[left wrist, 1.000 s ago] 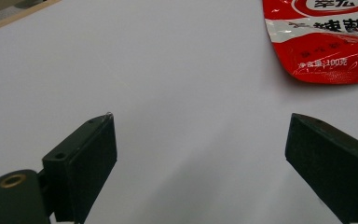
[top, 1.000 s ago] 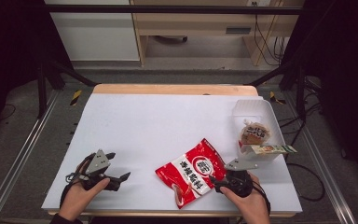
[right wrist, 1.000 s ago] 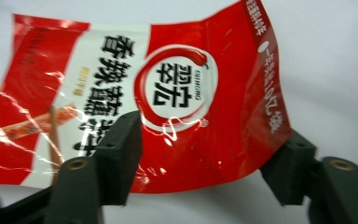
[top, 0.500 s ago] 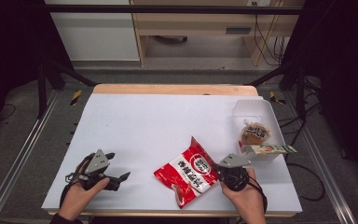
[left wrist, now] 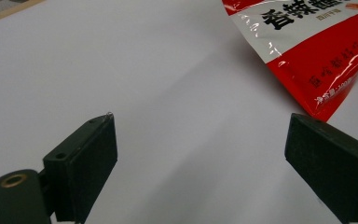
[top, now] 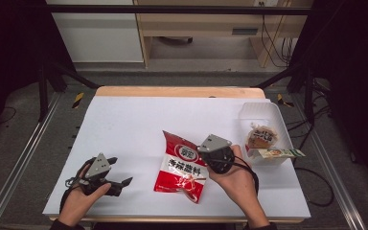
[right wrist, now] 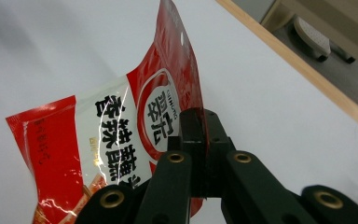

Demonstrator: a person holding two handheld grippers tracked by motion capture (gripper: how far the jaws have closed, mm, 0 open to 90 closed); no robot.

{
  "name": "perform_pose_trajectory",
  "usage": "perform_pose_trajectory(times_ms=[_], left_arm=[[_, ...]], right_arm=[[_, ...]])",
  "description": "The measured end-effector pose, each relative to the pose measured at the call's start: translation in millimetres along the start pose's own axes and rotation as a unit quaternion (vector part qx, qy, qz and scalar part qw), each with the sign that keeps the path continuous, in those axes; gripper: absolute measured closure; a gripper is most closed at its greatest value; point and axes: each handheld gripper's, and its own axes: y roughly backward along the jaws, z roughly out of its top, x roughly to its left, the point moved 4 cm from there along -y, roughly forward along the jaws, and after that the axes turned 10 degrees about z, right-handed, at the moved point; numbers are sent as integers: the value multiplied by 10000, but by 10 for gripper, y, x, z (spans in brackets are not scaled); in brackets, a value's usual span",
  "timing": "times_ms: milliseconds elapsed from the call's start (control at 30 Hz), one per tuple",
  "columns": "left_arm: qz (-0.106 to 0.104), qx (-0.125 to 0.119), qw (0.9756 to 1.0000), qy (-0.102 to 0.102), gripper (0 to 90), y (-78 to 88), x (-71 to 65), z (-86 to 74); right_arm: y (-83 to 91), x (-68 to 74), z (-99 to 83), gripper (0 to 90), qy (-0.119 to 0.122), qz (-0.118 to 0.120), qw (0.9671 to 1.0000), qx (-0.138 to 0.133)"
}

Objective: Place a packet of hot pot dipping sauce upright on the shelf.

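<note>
Lifted: right hand-held gripper (top: 210,154) pinching snack bag (top: 184,166).

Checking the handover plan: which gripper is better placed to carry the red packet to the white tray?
Right. The right gripper is shut on the red packet, nearer the white tray; the left gripper sits open, apart.

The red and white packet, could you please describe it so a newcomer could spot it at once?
On the white table, look near the front edge at the middle. The red and white packet hangs pinched in the right gripper, the one glossy red pouch with bold black characters.
</note>
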Motion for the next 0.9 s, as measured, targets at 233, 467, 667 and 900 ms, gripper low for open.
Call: perform_pose_trajectory(times_ms=[233,467,667,900], left_arm=[[-35,-21,10000,17,90,37,0,38],[-7,-188,9998,-32,90,121,30,189],[9,-317,9995,-86,98,164,73,375],[-44,-427,9988,-218,108,188,76,644]], right_arm=[[-32,68,249,900,284,130,9995,-90],[-11,101,426,900,461,224,9985,-189],[-2,110,501,900,561,267,9979,-196],[23,128,589,900,692,304,9970,-192]])
